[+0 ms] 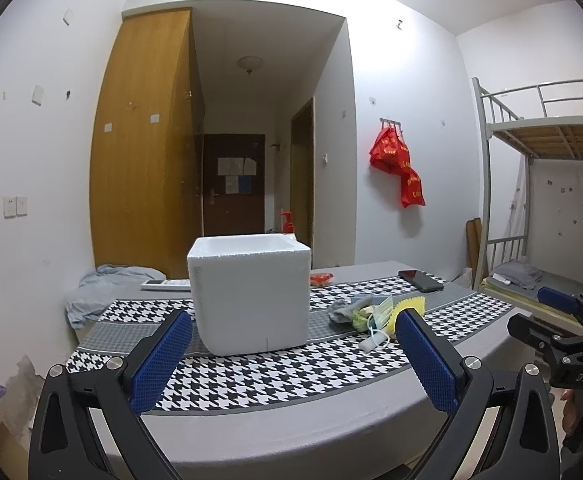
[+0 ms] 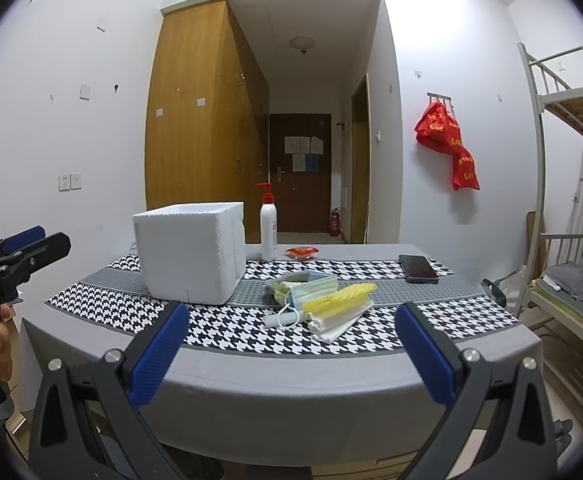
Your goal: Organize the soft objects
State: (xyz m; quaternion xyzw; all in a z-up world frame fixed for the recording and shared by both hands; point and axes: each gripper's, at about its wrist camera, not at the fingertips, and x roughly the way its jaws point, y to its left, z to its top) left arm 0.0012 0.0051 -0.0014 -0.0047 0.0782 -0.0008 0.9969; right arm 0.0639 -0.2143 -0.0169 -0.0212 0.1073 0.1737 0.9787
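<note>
A white foam box [image 1: 251,296] [image 2: 191,256] stands open-topped on the houndstooth table runner [image 2: 231,320]. Right of it lies a heap of soft things: a blue face mask [image 2: 315,288] [image 1: 381,312], a yellow sponge cloth [image 2: 343,298] [image 1: 411,306], a grey sock [image 1: 343,310] and a white cloth [image 2: 331,326]. My left gripper [image 1: 293,354] hangs open before the table's near edge, facing the box. My right gripper [image 2: 291,350] is open too, short of the heap. Neither holds anything.
A black phone [image 2: 418,269] [image 1: 420,280] lies at the table's far right. A white pump bottle [image 2: 268,226] and a red packet [image 2: 302,253] sit behind the box. A remote [image 1: 163,284] and blue-grey cloth [image 1: 103,288] lie far left. A bunk bed [image 2: 567,200] stands at right.
</note>
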